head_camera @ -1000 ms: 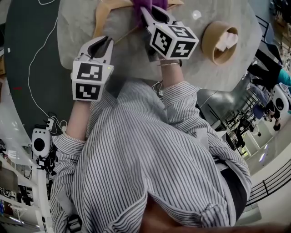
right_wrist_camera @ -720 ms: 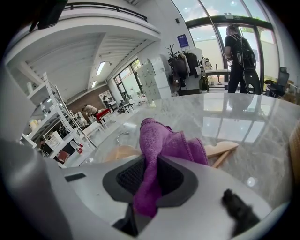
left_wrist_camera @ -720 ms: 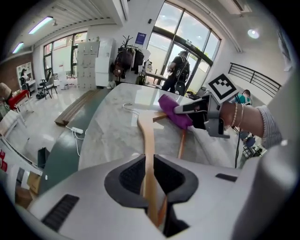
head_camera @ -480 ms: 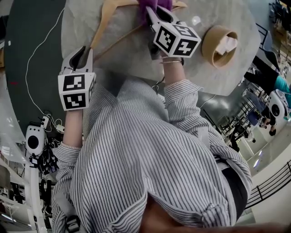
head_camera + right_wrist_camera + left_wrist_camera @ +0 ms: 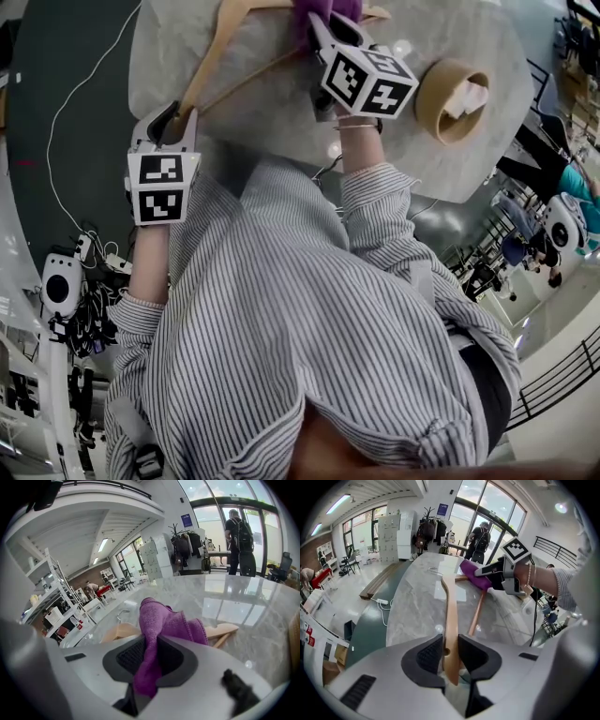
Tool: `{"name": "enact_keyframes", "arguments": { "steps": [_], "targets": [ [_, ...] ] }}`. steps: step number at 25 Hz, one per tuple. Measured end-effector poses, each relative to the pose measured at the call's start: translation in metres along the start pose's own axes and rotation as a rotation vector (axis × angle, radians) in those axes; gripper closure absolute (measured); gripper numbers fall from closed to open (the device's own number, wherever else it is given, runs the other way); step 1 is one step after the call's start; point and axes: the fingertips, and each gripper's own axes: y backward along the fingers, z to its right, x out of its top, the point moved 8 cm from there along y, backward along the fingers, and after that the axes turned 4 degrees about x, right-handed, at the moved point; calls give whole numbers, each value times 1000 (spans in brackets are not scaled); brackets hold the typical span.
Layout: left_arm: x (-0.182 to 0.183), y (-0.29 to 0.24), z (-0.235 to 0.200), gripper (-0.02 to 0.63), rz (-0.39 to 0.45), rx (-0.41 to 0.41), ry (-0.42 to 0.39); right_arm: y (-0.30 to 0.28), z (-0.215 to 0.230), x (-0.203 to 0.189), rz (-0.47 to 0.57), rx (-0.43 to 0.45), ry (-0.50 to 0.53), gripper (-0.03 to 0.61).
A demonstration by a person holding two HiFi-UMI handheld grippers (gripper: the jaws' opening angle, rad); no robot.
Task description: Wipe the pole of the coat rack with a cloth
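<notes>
A wooden coat hanger (image 5: 211,66) lies on the round marble table (image 5: 281,112). My left gripper (image 5: 172,120) is shut on the near end of one of the hanger's arms (image 5: 451,606), at the table's left edge; that arm runs straight out between the jaws of the left gripper (image 5: 450,657). A purple cloth (image 5: 159,625) is bunched between the jaws of my right gripper (image 5: 151,660), which is shut on it. The cloth (image 5: 473,571) rests on the hanger's middle at the table's far side, where the right gripper (image 5: 325,26) holds it.
A round cardboard tub (image 5: 453,89) with white paper inside stands on the table to the right. A white cable (image 5: 70,112) trails over the dark floor at the left. A loaded coat rack (image 5: 426,527) and a person (image 5: 479,538) stand by the glass doors.
My left gripper has shifted left and nearer along the hanger's arm, to the table's edge. The right gripper with the cloth has barely moved.
</notes>
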Motion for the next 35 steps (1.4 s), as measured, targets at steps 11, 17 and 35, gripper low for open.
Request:
{"name": "enact_keyframes", "arguments": {
  "steps": [11,17,35],
  "targets": [
    [3,-2,3,521,17,-2,-30,-6,-21,0,-39,46,64,505],
    [2,-1,2,522,35,-4,-26,-15,-37,4,-64,90,89,505],
    [-2,0,2,522,76,-4,-5,-31,-82,0,-135,178,192,505]
  ]
}}
